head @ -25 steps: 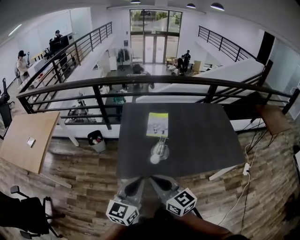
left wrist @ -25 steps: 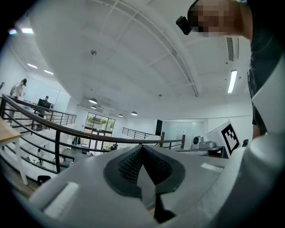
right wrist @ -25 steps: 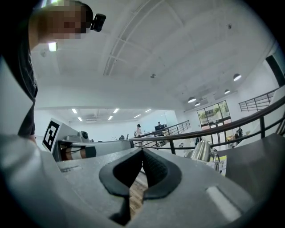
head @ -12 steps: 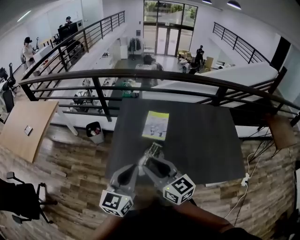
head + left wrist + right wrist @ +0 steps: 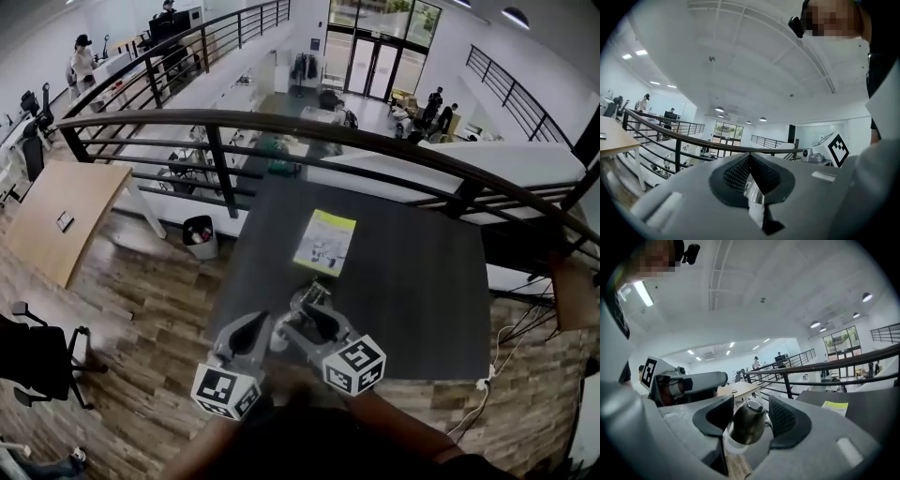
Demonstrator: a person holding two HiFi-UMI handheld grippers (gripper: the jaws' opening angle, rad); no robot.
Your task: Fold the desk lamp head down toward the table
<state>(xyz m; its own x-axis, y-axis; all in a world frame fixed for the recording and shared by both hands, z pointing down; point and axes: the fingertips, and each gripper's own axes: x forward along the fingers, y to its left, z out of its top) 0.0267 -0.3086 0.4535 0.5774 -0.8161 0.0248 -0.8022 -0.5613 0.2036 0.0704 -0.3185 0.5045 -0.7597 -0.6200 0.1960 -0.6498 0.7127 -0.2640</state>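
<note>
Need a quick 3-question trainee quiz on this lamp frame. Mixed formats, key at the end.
1. What stands between the right gripper jaws?
2. True or false: the booklet lies on the floor.
3. Beyond the table runs: A a railing, B a curtain, C a shelf.
Key: 1 the lamp head; the jaws are opening around it. 2 false, it lies on the table. 3 A.
</note>
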